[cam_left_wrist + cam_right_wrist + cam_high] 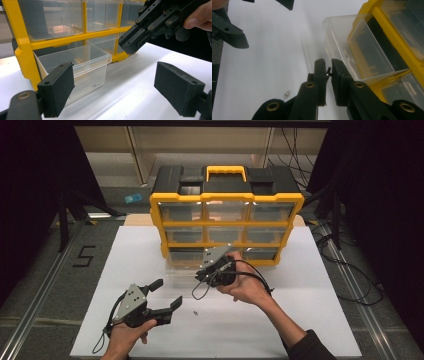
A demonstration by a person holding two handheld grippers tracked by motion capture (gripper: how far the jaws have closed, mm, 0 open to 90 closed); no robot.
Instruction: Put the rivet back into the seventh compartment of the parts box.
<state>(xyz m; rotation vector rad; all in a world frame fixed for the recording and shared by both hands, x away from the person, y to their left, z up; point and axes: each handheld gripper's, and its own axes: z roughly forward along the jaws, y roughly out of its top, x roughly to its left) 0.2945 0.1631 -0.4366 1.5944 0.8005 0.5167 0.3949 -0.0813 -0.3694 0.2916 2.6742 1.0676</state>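
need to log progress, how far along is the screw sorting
Done: the bottom left clear drawer of the yellow organizer is pulled out onto the white table. In hand: the right gripper is pinched on a small screw right beside that drawer's rim. Left: dropping it in, then fetching the second screw lying on the table. The left gripper is open and holds nothing.

Black jaws, brass rivets, dark sleeve
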